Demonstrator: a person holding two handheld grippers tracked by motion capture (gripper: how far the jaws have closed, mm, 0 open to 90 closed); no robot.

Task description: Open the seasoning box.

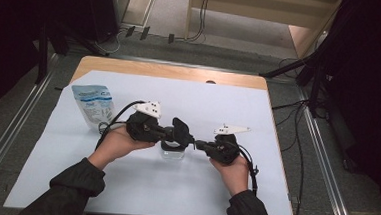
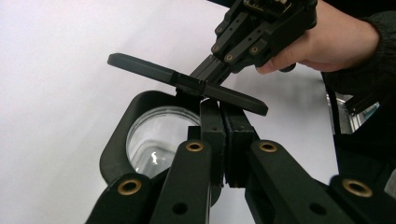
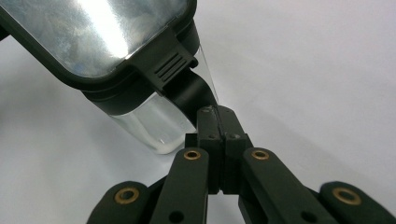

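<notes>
Clear container (image 1: 171,153), black lid (image 2: 187,83) raised | left hand-held gripper (image 1: 185,136) pinching its rim | right hand-held gripper (image 1: 199,144) pinching its latch (image 3: 187,93)

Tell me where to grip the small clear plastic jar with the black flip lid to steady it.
Pinch the black collar round the mouth of the jar, coming from the left. It is a thin edge that narrow jaws fit, and the left gripper is shut on it now. The right gripper holds the raised lid from the other side.
</notes>
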